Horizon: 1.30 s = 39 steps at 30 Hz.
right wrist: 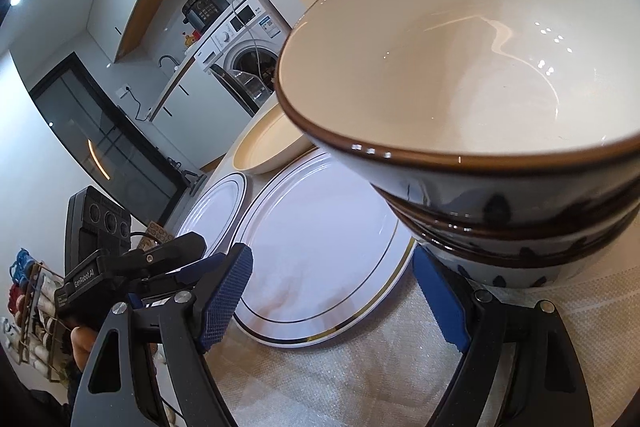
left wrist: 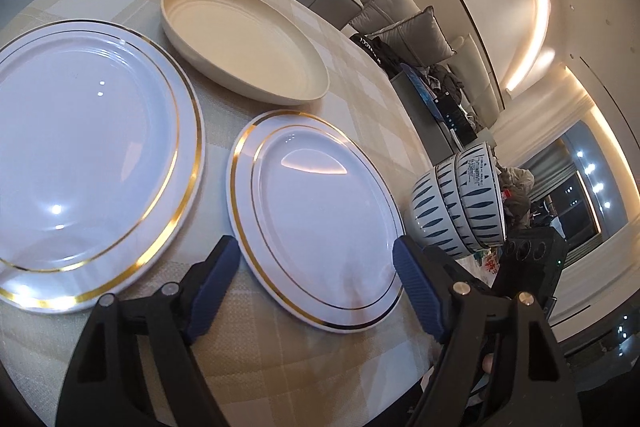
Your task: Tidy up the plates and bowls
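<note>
Left gripper (left wrist: pixel 316 259) released, jaws astride the small plate (left wrist: pixel 316 219), which lies flat. Right gripper (right wrist: pixel 332 283) released beside upright stacked bowls (right wrist: pixel 480 107).

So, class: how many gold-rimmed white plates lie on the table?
2. The larger gold-rimmed plate lies at the left of the left wrist view; the smaller gold-rimmed plate lies beside it, just ahead of the left gripper. Others may be hidden behind the stacked bowls.

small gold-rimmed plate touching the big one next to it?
Apart. The left wrist view shows a strip of tablecloth between the small plate and the big plate.
</note>
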Tool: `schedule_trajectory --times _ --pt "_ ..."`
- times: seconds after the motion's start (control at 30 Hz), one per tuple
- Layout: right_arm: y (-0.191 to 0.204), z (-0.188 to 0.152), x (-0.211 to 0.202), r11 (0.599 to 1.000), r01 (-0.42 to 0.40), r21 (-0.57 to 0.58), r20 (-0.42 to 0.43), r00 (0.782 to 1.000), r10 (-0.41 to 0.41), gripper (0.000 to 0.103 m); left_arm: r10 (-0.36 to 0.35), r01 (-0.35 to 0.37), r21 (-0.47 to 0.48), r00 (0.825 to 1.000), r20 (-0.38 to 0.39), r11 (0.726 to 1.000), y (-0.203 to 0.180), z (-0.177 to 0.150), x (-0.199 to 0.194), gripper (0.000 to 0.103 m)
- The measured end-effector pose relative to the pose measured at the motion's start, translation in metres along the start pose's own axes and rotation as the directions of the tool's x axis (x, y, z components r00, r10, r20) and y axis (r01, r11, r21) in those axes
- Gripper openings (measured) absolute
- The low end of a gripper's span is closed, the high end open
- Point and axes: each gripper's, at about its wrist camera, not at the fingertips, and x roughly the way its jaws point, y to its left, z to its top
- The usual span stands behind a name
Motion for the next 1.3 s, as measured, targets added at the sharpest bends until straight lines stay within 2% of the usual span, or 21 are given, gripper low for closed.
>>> schedule_trajectory --times 0.8,1.0,1.3 --pt "0.013 -0.020 -0.022 0.999 -0.021 -0.033 -0.040 0.999 0.020 0.084 0.041 -0.037 0.079 0.998 -0.038 0.996 -0.016 -0.047 -0.027 0.078" --pt "0.005 -0.012 -0.023 1.000 -0.005 -0.029 -0.027 1.000 0.004 0.084 0.093 -0.090 0.110 0.996 -0.018 0.990 -0.015 -0.041 -0.028 0.080" --pt "0.004 -0.004 -0.013 0.999 -0.001 -0.047 -0.027 1.000 0.000 0.084 0.097 -0.096 0.122 0.995 -0.002 0.988 -0.014 -0.019 -0.013 0.081"
